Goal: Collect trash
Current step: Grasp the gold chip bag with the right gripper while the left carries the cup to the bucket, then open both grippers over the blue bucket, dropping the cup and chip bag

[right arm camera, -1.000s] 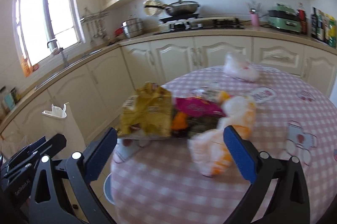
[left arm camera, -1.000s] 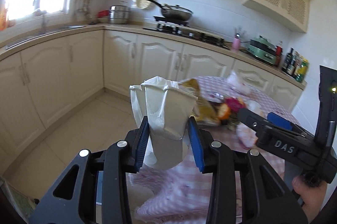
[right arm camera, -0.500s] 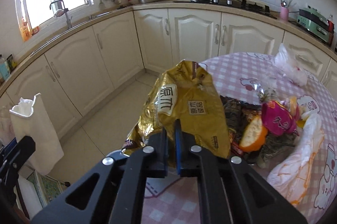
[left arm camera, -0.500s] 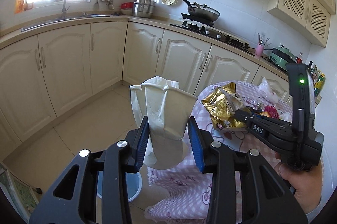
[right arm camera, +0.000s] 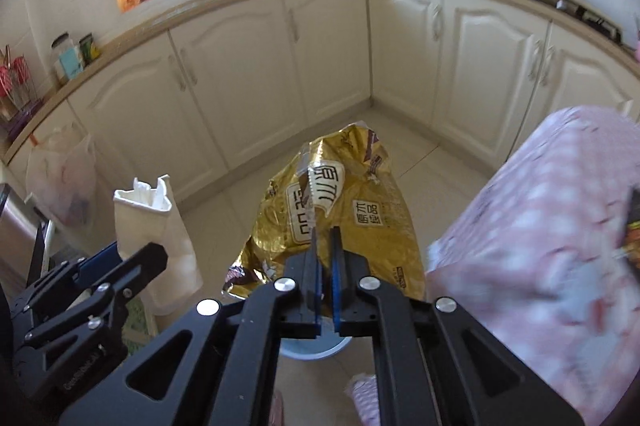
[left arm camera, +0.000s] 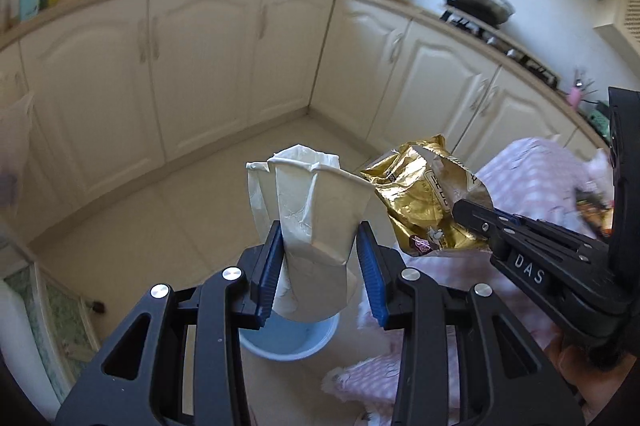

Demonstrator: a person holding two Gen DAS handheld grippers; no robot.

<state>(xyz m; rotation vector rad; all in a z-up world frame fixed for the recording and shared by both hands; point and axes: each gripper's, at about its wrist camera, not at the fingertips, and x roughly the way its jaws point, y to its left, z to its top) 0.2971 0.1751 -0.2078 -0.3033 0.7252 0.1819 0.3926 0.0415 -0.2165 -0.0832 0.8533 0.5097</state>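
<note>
My left gripper [left arm camera: 320,266] is shut on a crumpled white paper cup [left arm camera: 312,209] and holds it above a light blue bin [left arm camera: 288,340] on the floor. The cup also shows in the right wrist view [right arm camera: 150,222]. My right gripper [right arm camera: 326,258] is shut on a gold foil snack bag [right arm camera: 340,209] and holds it over the same bin [right arm camera: 316,348]. In the left wrist view the gold bag [left arm camera: 428,201] hangs just right of the cup, with the right gripper [left arm camera: 476,209] behind it.
A round table with a pink checked cloth [right arm camera: 552,234] stands at the right, with more wrappers [left arm camera: 596,209] on it. Cream kitchen cabinets [right arm camera: 280,65] line the back. A plastic bag [right arm camera: 60,173] hangs at the left. Tiled floor [left arm camera: 160,218] lies between.
Both grippers swung left and down from the table to above the blue bin. The right gripper closed on the gold bag and carried it off the table. The left still holds the cup.
</note>
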